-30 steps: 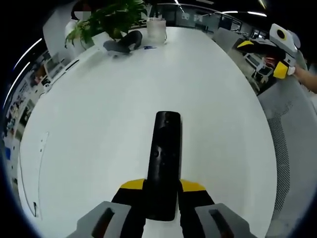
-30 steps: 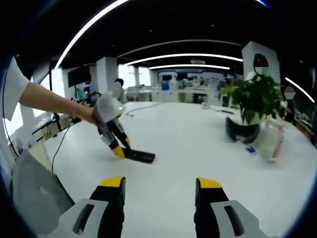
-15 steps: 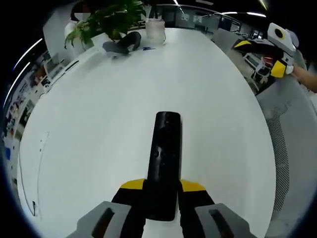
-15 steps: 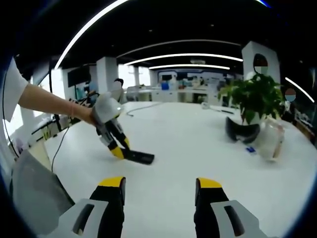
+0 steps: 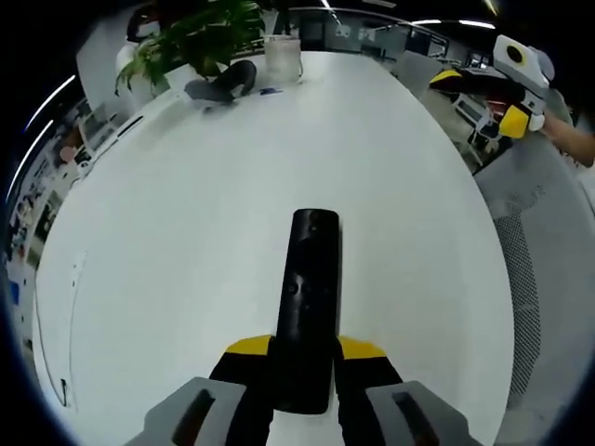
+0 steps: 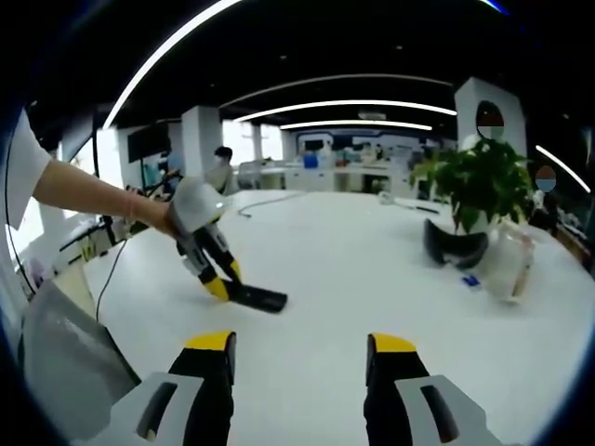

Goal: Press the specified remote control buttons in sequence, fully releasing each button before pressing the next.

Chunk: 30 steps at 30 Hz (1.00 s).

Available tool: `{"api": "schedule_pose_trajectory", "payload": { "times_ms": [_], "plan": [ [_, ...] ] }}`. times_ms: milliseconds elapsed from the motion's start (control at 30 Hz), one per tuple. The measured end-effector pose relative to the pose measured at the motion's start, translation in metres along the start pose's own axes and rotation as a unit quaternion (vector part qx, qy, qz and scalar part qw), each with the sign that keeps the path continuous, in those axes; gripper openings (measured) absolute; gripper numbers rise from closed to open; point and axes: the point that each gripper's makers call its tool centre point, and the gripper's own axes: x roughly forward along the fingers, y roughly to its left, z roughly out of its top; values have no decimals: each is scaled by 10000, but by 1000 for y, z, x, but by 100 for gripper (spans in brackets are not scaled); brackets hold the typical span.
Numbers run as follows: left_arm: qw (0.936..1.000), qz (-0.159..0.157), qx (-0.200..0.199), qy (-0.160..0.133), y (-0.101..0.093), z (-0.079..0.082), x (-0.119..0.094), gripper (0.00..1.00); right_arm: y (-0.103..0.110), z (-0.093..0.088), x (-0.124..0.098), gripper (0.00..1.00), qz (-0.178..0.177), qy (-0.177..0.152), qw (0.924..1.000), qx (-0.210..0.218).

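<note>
The left gripper (image 5: 303, 358) has its yellow-tipped jaws clamped on the near end of a slim, glossy black remote control (image 5: 307, 302), which lies flat on the smooth white oval surface (image 5: 186, 242). The right gripper (image 6: 299, 358) hangs above the surface's edge with its jaws apart, holding nothing. At the far end stand a leafy potted plant (image 6: 479, 186) and a clear jar (image 6: 507, 260), its contents unclear.

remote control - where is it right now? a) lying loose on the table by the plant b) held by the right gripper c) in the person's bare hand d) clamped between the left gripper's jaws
d: the black remote control sits between the left gripper jaws, its far end pointing out over the white table, while the right gripper is open and empty.
</note>
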Motion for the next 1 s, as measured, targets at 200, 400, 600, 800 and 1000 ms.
{"api": "schedule_pose_trajectory", "payload": {
  "times_ms": [200, 400, 600, 800, 1000],
  "plan": [
    [10000, -6, 8, 5, -2, -1, 0, 24, 0, 0, 0, 54, 7, 2, 10000, 1],
    [10000, -10, 11, 9, -6, -1, 0, 24, 1, -1, 0, 54, 35, 34, 10000, -22],
    [10000, 4, -37, -44, -9, -1, 0, 24, 2, -2, 1, 54, 48, 55, 10000, -19],
    [9999, 14, -72, -93, -11, 0, 0, 24, 1, -2, 0, 53, 33, 44, 10000, 18],
    [10000, 14, -53, -60, -14, 0, 0, 24, 0, -1, 0, 53, 25, 41, 10000, 23]
  ]
}}
